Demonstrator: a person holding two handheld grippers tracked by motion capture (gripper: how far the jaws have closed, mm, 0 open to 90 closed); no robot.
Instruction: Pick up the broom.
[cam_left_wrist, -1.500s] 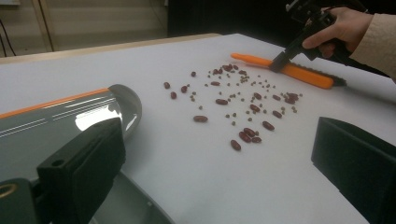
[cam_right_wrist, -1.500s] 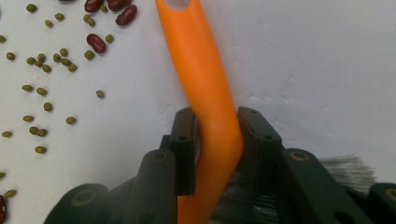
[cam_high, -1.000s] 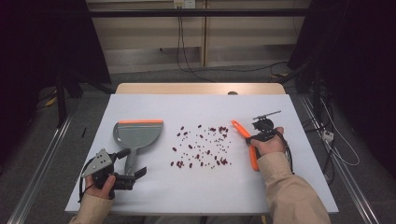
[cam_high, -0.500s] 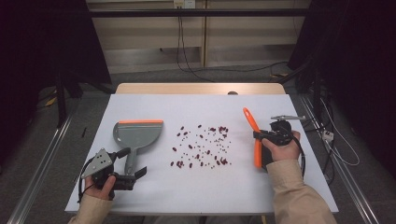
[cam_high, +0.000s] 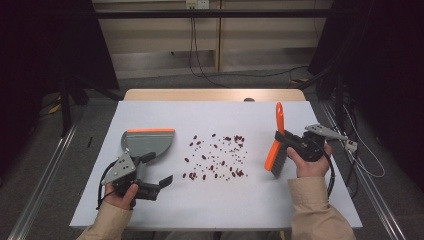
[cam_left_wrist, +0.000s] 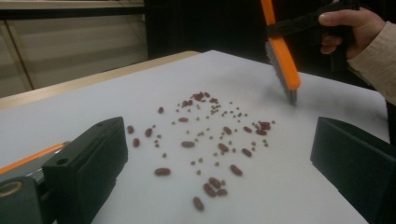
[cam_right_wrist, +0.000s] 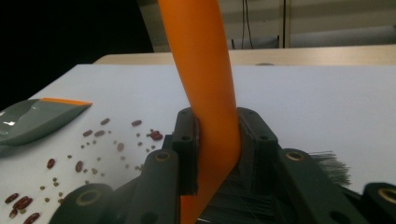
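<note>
**Brush lifted beside the spilled beans**

An orange-handled brush (cam_high: 276, 145) with dark bristles stands tilted at the table's right, handle pointing far, clamped in the right gripper (cam_high: 289, 141). Red beans (cam_high: 216, 157) lie scattered mid-table. At near left, the left gripper (cam_high: 159, 176) gapes wide and empty beside a grey dustpan (cam_high: 148, 142).

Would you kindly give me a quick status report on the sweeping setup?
Right gripper shut on brush, bristles down beside the beans. Left gripper open, by the dustpan, not gripping it. Nothing between brush and beans.
</note>
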